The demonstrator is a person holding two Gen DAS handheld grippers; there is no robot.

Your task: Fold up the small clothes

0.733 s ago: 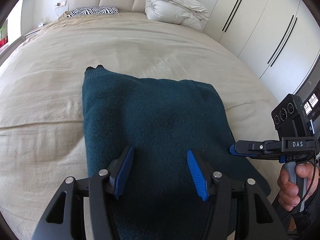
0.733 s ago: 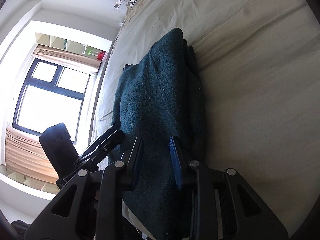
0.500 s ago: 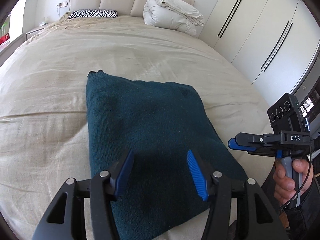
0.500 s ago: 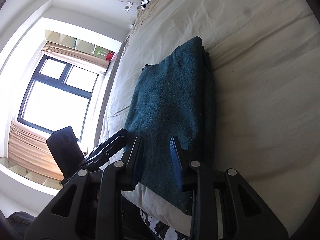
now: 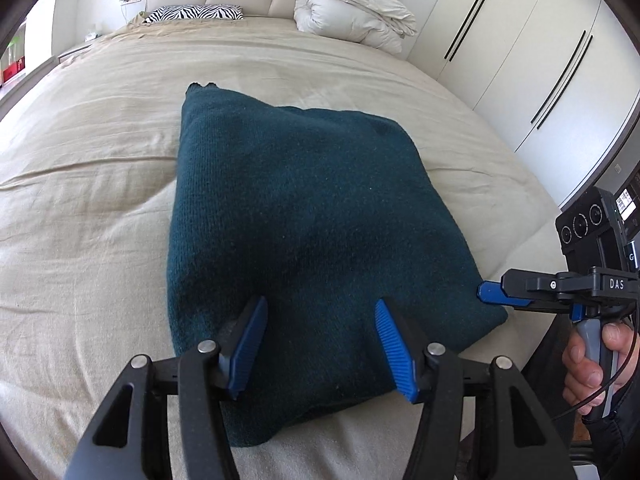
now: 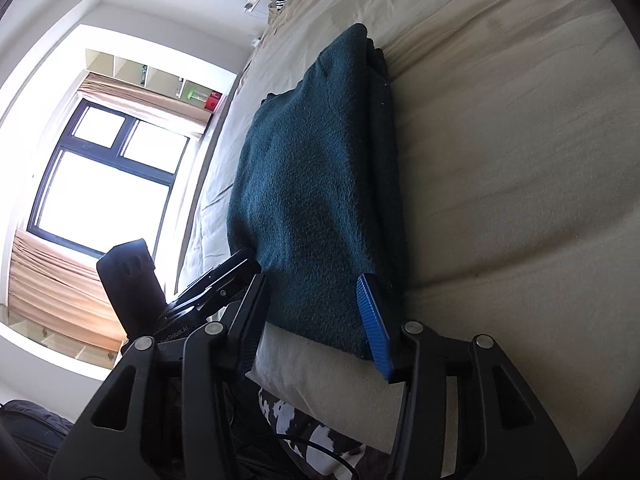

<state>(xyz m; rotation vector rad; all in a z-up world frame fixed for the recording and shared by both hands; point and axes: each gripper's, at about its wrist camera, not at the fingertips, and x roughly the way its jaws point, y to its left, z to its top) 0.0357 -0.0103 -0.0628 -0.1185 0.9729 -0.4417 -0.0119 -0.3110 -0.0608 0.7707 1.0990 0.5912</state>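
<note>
Your folded dark-teal knit sweater [image 5: 304, 216] lies near the beige-sheeted bed [image 5: 88, 168] edge; left tool [image 5: 320, 344] spread above it, right tool [image 6: 316, 316] opening, pinching nothing.

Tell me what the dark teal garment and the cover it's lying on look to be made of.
Teal garment: looks like a thick knit, probably wool or a wool-like blend; fine ribbed rows show along its left edge, with a matte, slightly fuzzy nap. Bed cover: seems a woven cotton or linen, beige and matte, with soft creases and no sheen.

One folded sweater [image 5: 304, 216], one bed [image 5: 100, 152], one duvet [image 5: 352, 12], one zebra pillow [image 5: 196, 13], two claws: left claw [image 5: 318, 344], right claw [image 6: 316, 320]
</note>
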